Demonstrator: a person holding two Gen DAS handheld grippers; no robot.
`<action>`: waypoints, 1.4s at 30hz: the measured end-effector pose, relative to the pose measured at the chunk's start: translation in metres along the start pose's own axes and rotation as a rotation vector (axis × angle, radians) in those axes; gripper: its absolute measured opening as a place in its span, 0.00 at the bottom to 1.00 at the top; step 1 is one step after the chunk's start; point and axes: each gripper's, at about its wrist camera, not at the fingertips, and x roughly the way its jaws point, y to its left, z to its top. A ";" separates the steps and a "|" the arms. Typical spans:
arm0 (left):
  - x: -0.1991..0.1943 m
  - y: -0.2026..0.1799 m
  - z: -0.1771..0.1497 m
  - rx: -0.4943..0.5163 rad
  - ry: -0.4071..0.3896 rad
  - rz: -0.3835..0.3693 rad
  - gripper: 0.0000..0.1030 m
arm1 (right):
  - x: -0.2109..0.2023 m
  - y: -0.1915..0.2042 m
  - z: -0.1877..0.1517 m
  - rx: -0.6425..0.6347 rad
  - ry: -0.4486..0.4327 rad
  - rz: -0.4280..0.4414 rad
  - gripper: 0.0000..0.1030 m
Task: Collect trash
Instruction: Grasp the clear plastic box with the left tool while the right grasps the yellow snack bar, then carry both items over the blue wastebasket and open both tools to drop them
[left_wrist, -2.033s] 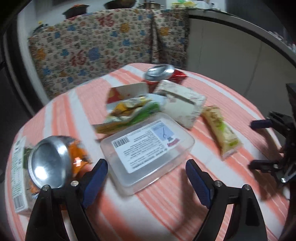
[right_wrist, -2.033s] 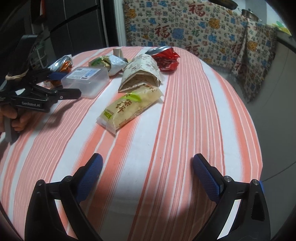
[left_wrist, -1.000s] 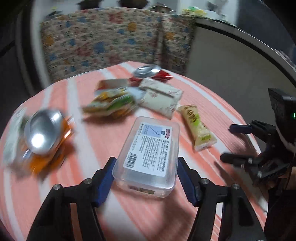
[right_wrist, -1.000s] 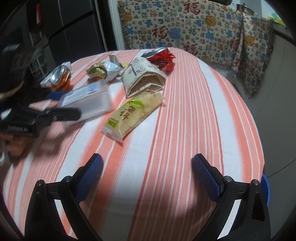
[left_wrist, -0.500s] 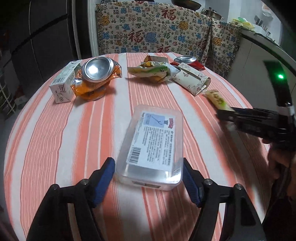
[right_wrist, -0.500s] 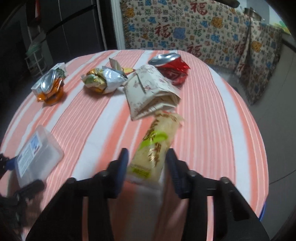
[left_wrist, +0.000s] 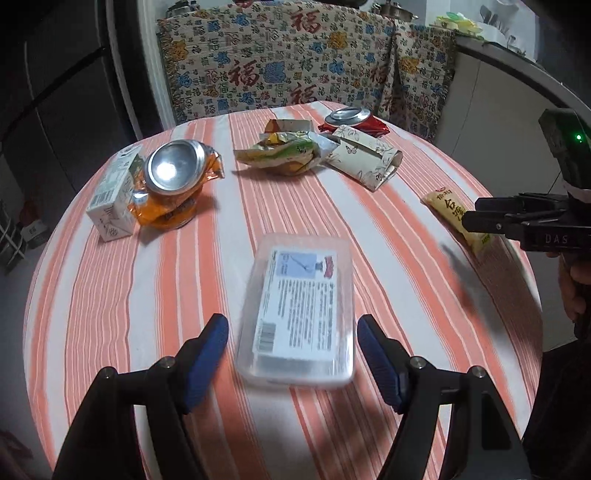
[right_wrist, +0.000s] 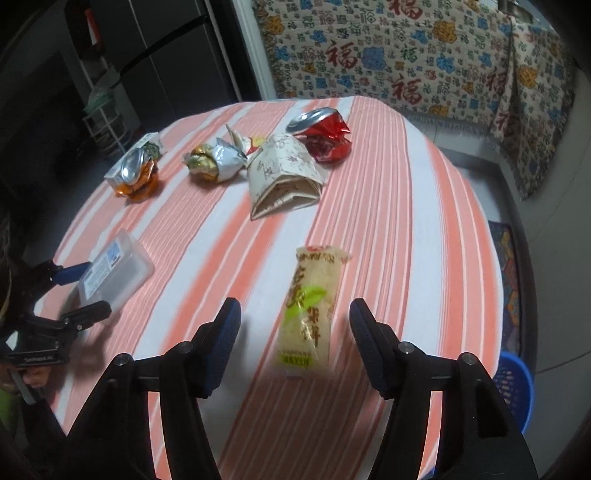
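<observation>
A clear plastic box (left_wrist: 299, 310) with a white label lies on the striped tablecloth (left_wrist: 388, 240). It sits between the fingers of my left gripper (left_wrist: 291, 350), which is open with a small gap at each pad. A yellow snack packet (right_wrist: 310, 314) lies lengthwise between the fingers of my right gripper (right_wrist: 295, 339). Those jaws are opening and neither pad touches the packet. From the right wrist view, the left gripper (right_wrist: 79, 291) and the box (right_wrist: 114, 269) are at the table's left edge. In the left wrist view the right gripper (left_wrist: 472, 216) covers part of the packet (left_wrist: 447, 206).
Further back on the table are a crushed orange can (left_wrist: 173, 184), a small carton (left_wrist: 114, 195), a crumpled foil wrapper (left_wrist: 284, 155), a folded paper box (left_wrist: 365, 158) and a crushed red can (left_wrist: 351, 120). A blue basket (right_wrist: 513, 384) stands on the floor at right.
My left gripper pulled the plastic box toward the near edge of the table. My right gripper moved over the yellow packet, narrowed around it, and has now spread again.
</observation>
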 end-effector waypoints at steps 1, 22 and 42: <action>0.004 0.000 0.004 0.010 0.013 0.006 0.72 | 0.005 0.000 0.002 0.000 0.013 -0.014 0.61; -0.019 -0.047 0.011 -0.035 -0.041 -0.083 0.60 | -0.032 -0.004 -0.017 0.027 -0.041 0.123 0.13; -0.002 -0.207 0.049 0.065 -0.035 -0.255 0.60 | -0.110 -0.118 -0.070 0.235 -0.162 0.027 0.13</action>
